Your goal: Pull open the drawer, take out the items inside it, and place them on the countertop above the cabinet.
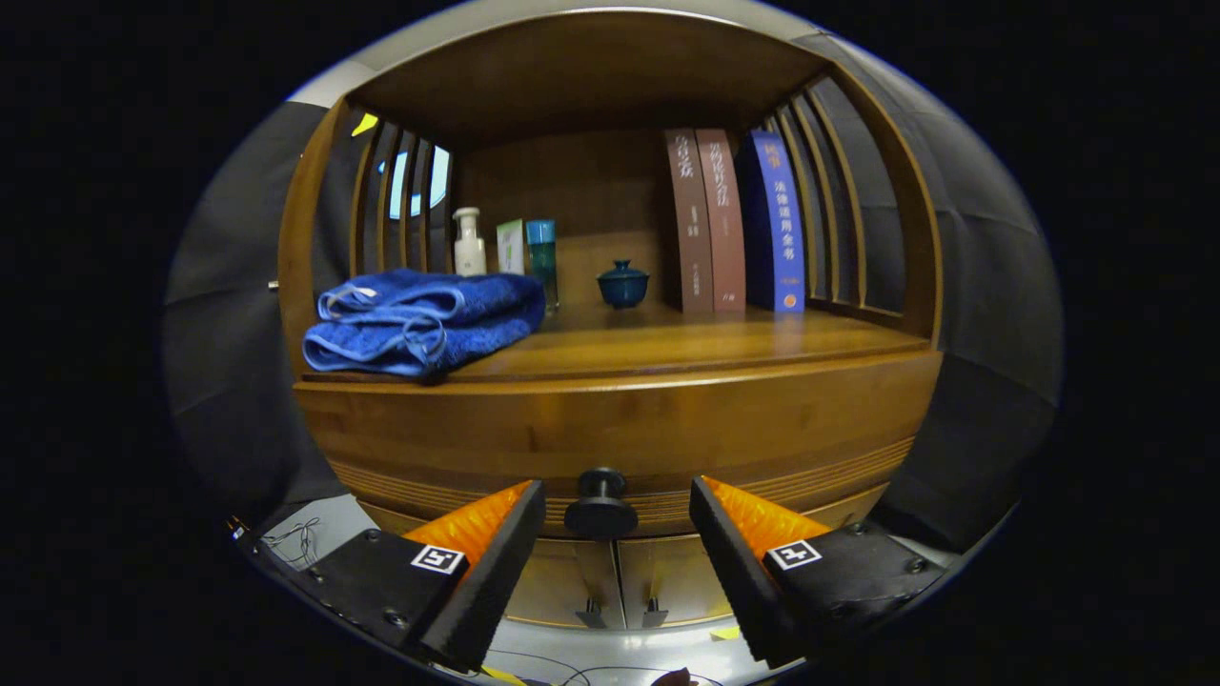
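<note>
A wooden cabinet faces me, its drawer front (620,429) closed under the countertop (686,348). A round dark knob (600,505) sticks out of the drawer front. My gripper (618,503) is open, and the knob sits between the two fingertips with a gap on each side. What the drawer holds is hidden. A folded blue towel (419,319) lies on the left end of the countertop.
At the back of the shelf stand a white pump bottle (468,243), two small boxes (526,248), a dark blue lidded cup (623,283) and three upright books (734,221). Slatted wooden sides close in the shelf. Two small door handles (620,612) show below the drawer.
</note>
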Demonstrator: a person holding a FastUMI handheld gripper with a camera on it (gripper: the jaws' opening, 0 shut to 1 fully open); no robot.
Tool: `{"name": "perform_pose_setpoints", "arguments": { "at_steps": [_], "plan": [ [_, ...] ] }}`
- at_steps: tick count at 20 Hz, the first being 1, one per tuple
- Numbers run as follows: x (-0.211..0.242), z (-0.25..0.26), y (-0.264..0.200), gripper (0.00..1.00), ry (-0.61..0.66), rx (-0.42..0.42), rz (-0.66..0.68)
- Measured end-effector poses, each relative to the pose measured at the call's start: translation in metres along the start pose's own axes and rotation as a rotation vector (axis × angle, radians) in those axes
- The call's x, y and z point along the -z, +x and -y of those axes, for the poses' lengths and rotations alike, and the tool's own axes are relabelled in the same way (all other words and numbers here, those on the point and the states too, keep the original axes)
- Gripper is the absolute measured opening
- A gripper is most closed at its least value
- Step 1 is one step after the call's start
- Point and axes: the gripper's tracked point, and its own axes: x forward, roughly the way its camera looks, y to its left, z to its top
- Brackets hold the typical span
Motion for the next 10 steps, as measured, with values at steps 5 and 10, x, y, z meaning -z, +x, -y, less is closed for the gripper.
{"name": "perform_pose_setpoints", "arguments": {
  "at_steps": [5,10],
  "plan": [
    [0.0081,-0.0016,0.0111,0.52,-0.024,0.0,0.002],
    [0.0094,-0.0012,0.0071,0.29,-0.049,0.0,0.013]
  ]
}}
